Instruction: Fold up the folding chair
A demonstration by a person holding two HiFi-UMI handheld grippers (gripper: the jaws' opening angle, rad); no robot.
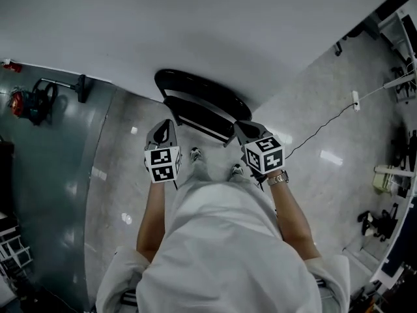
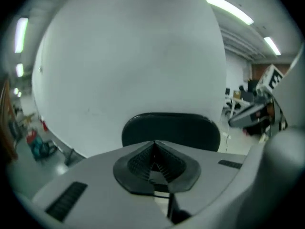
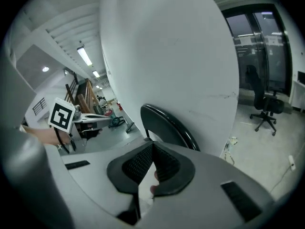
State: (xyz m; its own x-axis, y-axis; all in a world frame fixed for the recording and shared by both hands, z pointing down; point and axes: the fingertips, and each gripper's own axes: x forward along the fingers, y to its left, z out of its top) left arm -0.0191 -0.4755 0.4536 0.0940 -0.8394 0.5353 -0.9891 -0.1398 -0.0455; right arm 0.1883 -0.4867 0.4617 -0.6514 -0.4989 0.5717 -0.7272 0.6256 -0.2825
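While the person stands over it, the head view shows the black folding chair (image 1: 202, 100) on the grey floor (image 1: 313, 149), close against the white wall (image 1: 195, 25). The left gripper (image 1: 166, 128) and right gripper (image 1: 244, 130) hang just in front of it, one toward each side, neither touching it. From this steep angle the seat appears drawn up near the backrest, so the fold is judged largely done, though the legs are hidden.

In the left gripper view, the ribbed pads (image 2: 143, 161) meet in a closed wedge with nothing between them. The backrest (image 2: 171, 130) rises just behind them, upright before the wall.

In the right gripper view, the jaws are likewise pressed together and empty. The chair is seen edge-on as a thin dark arc lying near the wall, which supports the reading of a flat, folded frame. What remains, if anything, is judged to be only a check that it stands steady.
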